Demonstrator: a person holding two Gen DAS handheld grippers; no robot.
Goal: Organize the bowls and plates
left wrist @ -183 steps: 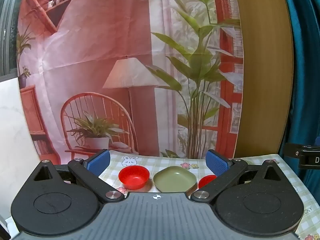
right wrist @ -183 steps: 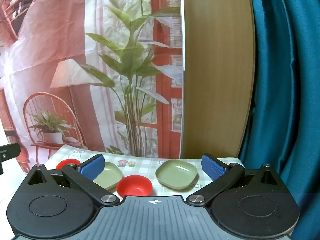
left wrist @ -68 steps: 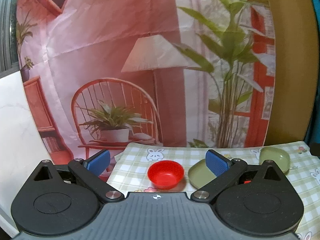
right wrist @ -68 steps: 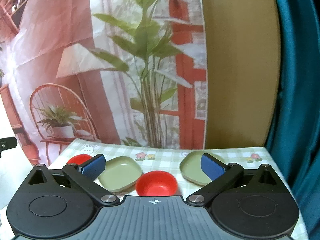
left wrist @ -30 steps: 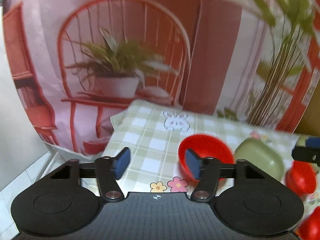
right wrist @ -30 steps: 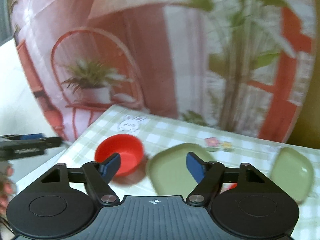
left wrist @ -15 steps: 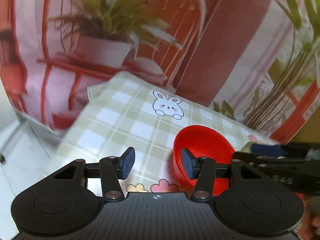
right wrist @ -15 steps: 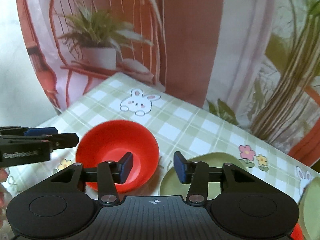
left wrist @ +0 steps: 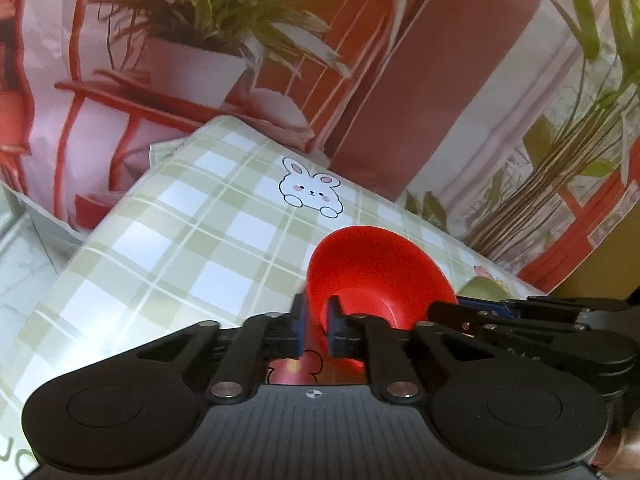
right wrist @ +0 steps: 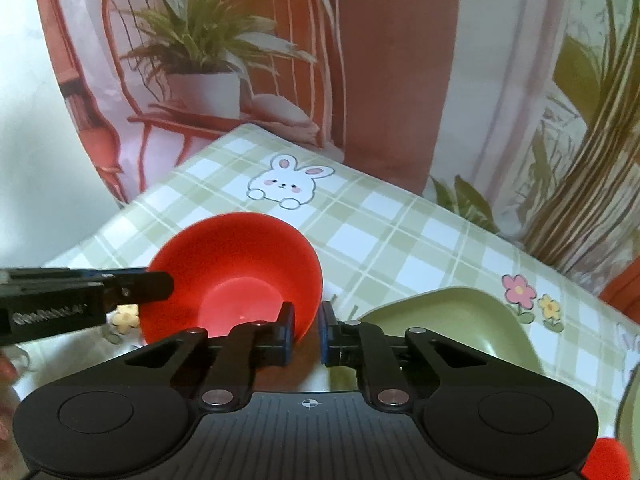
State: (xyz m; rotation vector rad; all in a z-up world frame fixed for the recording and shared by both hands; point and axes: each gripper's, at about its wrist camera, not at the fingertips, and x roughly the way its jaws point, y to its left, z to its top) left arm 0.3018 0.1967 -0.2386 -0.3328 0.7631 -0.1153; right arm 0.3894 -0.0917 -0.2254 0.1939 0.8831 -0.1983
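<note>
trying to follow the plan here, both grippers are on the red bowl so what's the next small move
Probably lift the red bowl a little and carry it toward the green plate beside it. The left gripper and right gripper each pinch its rim from opposite sides, and it looks tilted, so keep both level.

red bowl pinched at two rim points, green plate beside it

the red bowl [right wrist: 236,276] is round, glossy and empty, tilted off level on the checked table [right wrist: 400,216]. the left tool [left wrist: 316,328] clamps its near rim, a pad on each side of the wall. the right tool [right wrist: 306,334] straddles the rim on the bowl's opposite side. a pale green square plate [right wrist: 452,320] with rounded corners lies flat just beside the bowl.
</note>
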